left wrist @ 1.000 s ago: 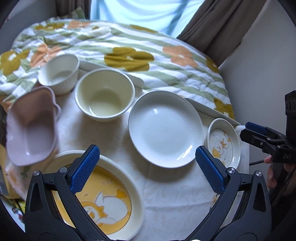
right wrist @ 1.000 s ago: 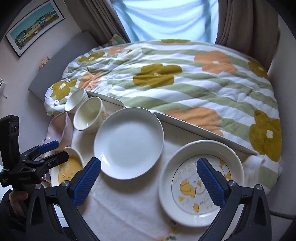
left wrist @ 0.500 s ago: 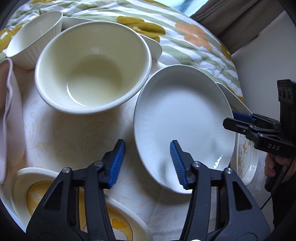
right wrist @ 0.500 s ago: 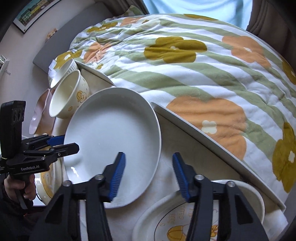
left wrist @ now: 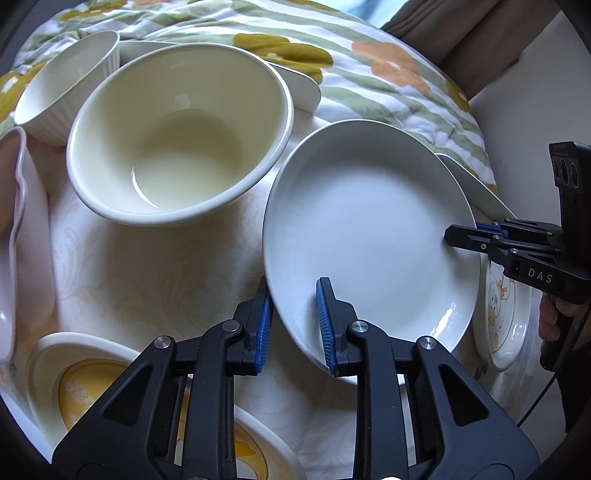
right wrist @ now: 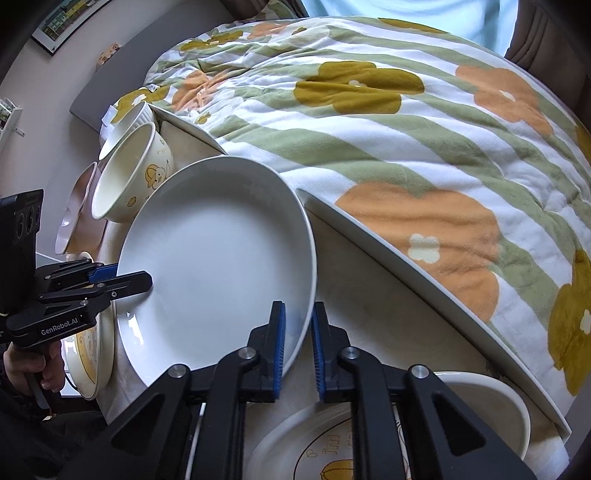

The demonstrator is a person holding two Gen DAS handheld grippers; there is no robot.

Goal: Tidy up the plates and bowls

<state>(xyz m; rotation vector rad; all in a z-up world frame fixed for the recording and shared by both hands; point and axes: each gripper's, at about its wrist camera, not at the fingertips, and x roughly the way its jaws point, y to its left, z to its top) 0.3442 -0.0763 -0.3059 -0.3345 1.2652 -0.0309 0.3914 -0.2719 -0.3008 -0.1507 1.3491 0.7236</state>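
The white plate (left wrist: 369, 236) sits in the middle of the desk (left wrist: 155, 266), gripped from two sides. The left claw (left wrist: 293, 325) has its blue pads narrowed over the plate's near-left rim, one pad under, one inside; whether both press the rim cannot be told. The right claw (right wrist: 297, 347) straddles the opposite rim the same way, nearly closed.

Only the left view looks down into the cream bowl (left wrist: 177, 133), smooth and glossy, with a ribbed white cup (left wrist: 66, 85) behind it and a pink dish (left wrist: 14, 240) at far left. Only the right view shows the duck print on that bowl's outer wall, the flowered quilt (right wrist: 406, 129) stretching away, and a framed picture (right wrist: 62, 18) on the wall. Yellow cartoon plates (left wrist: 110, 391) lie near each claw. The desk cover is pale with a faint embossed pattern.
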